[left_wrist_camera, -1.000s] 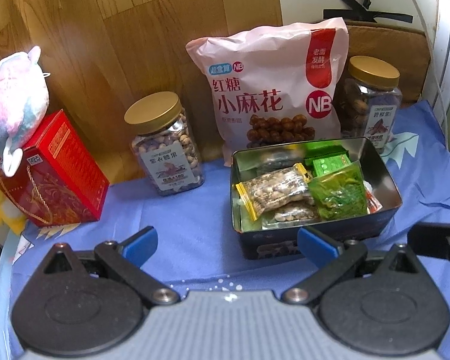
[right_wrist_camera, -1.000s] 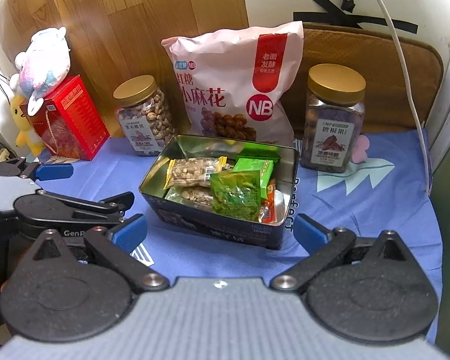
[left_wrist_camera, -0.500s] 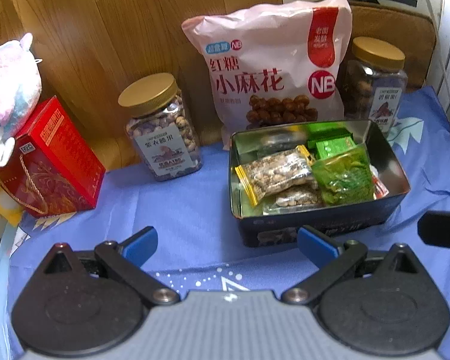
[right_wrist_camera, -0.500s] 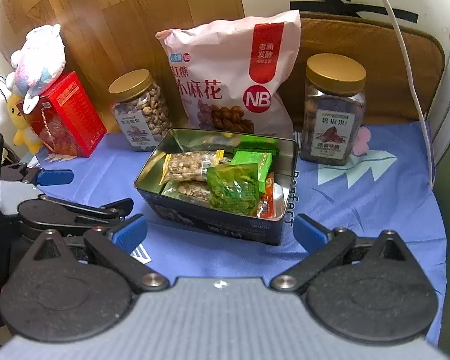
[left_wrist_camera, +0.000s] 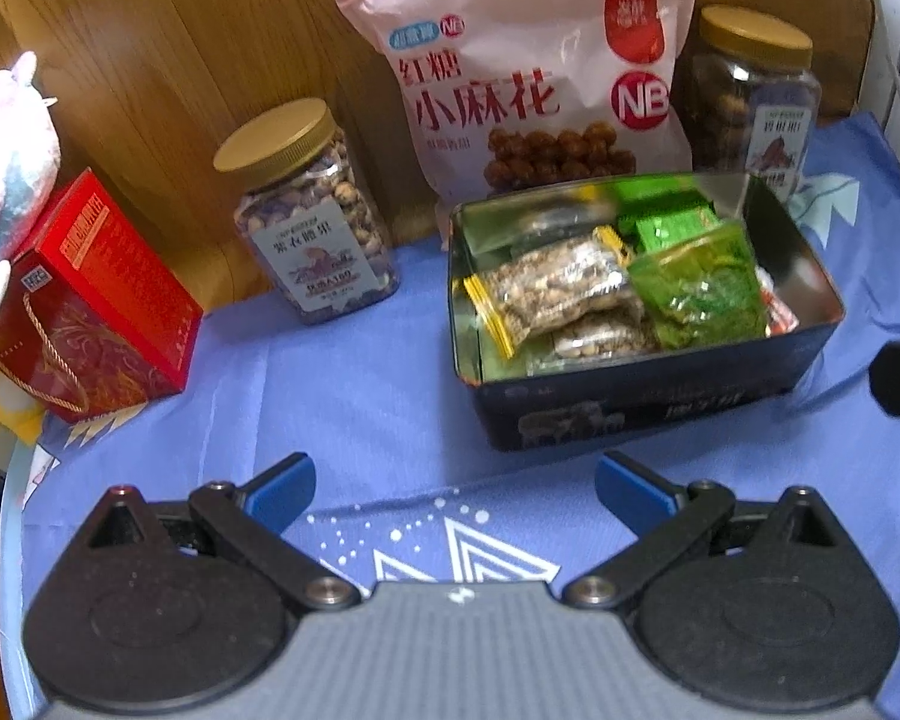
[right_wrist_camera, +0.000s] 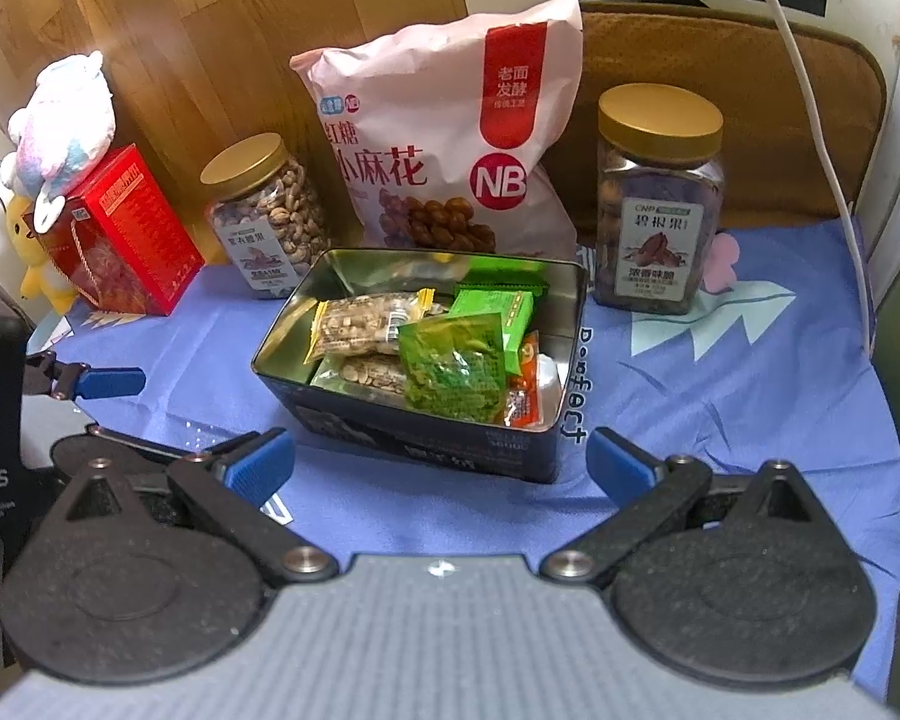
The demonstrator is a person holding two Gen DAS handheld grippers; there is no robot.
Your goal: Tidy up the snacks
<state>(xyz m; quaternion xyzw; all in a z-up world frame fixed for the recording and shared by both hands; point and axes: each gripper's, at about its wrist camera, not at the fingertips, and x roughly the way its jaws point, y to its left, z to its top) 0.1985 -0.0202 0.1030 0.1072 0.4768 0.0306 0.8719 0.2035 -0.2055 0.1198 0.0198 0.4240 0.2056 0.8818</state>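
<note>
Fingers [left_wrist_camera: 282, 483] on left gripper [left_wrist_camera: 455, 483] and right gripper [right_wrist_camera: 438, 462] spread wide, empty, just short of dark metal tin [right_wrist_camera: 438, 444]. Crinkly snack packets [right_wrist_camera: 450, 366] heaped inside tin: clear peanut packs, glossy green pouches. Behind tin: pink bag [right_wrist_camera: 450, 138], gold-lidded jars [right_wrist_camera: 270, 216]. Left of tin: bare blue cloth on bench [left_wrist_camera: 354, 372], red box [left_wrist_camera: 90, 300].

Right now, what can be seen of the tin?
The tin is a rectangular metal box, dark outside with pale print, shiny inside, open with no lid in view. It stands flat on the blue cloth, just before the pink bag. It holds nut packets, green packets and an orange one. Both grippers are apart from it.
</note>
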